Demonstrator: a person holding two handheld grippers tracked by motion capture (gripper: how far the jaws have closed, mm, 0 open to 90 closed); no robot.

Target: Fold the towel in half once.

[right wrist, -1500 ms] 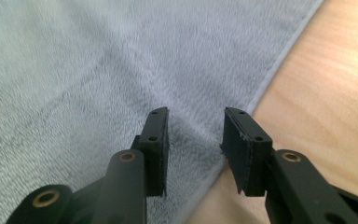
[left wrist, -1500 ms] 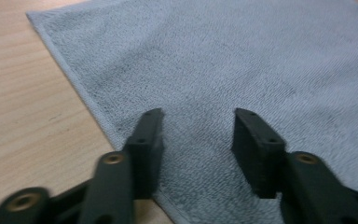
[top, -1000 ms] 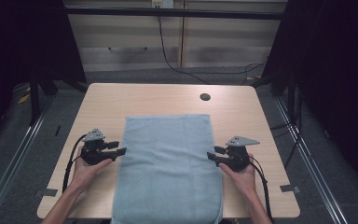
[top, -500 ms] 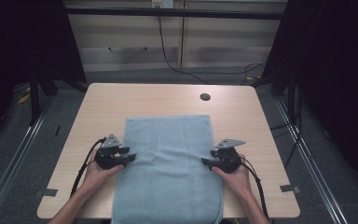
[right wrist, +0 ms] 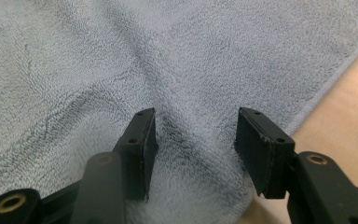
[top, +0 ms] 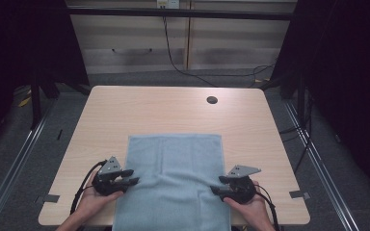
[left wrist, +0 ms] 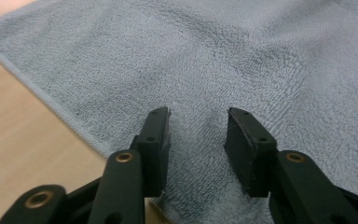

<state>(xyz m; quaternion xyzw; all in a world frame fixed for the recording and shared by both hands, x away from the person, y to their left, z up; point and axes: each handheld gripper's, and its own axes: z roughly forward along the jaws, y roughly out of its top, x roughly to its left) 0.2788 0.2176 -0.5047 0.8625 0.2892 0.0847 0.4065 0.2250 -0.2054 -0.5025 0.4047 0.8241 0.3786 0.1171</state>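
Note:
A pale blue towel point(top: 173, 178) lies flat on the wooden table point(top: 164, 110), its near end hanging over the front edge. My left gripper point(top: 131, 177) rests at the towel's left edge, jaws open over the terry cloth point(left wrist: 242, 60). My right gripper point(top: 216, 185) sits at the towel's right edge, jaws open above the towel point(right wrist: 121, 60), where the cloth bunches into a soft ridge between them. In the gripper views, the left gripper point(left wrist: 198, 135) and the right gripper point(right wrist: 196, 140) each have towel between the jaws, with nothing clamped.
A round cable hole point(top: 212, 100) sits near the table's far right. The far half of the table is bare wood. Metal floor rails point(top: 24, 144) run along both sides, and cables point(top: 173, 53) trail behind the table.
Both hands have moved toward the table's front edge and inward, from beside the towel onto its side edges. Both grippers stay open.

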